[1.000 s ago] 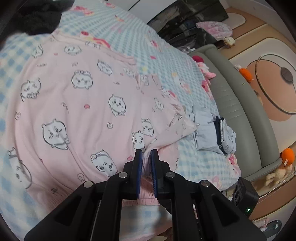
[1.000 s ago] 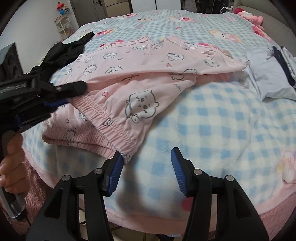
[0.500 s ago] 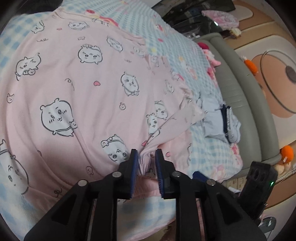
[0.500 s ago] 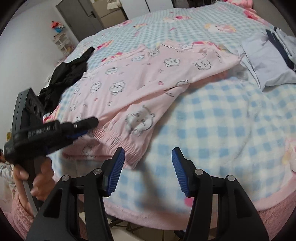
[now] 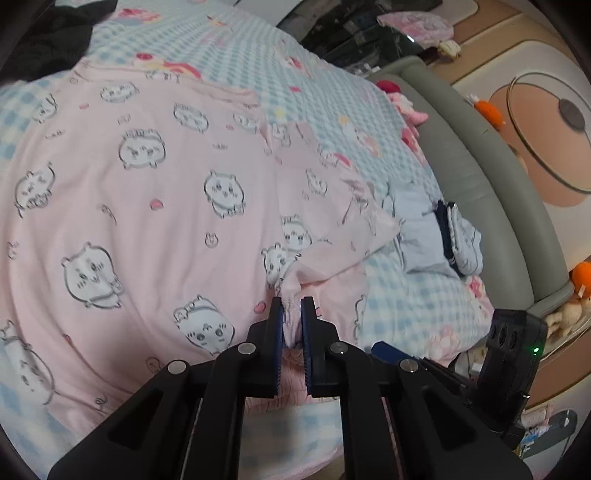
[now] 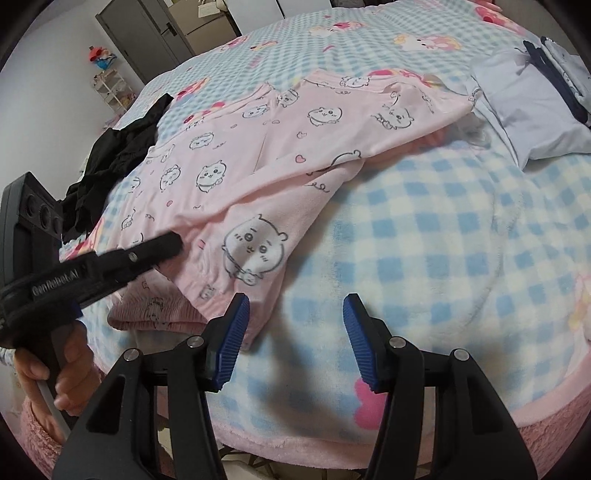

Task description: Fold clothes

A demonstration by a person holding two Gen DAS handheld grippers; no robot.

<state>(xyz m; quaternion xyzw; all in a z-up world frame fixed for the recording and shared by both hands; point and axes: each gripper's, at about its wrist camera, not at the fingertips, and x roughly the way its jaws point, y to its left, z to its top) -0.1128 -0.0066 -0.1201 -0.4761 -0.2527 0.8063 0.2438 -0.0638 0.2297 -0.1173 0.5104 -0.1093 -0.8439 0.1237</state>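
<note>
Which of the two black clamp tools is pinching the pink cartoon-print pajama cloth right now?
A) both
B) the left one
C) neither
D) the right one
B: the left gripper has just closed on a bunched fold of the pink pajamas, while the right gripper stands wide open over the blue checked blanket.

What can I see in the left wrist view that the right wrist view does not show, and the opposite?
Only the left wrist view shows the grey sofa and the left claw pinching the pink pyjamas; it has just been closing. Only the right wrist view shows the door, the hand, and the open right claw. Both show the pyjamas, checked blanket and black garment.
</note>
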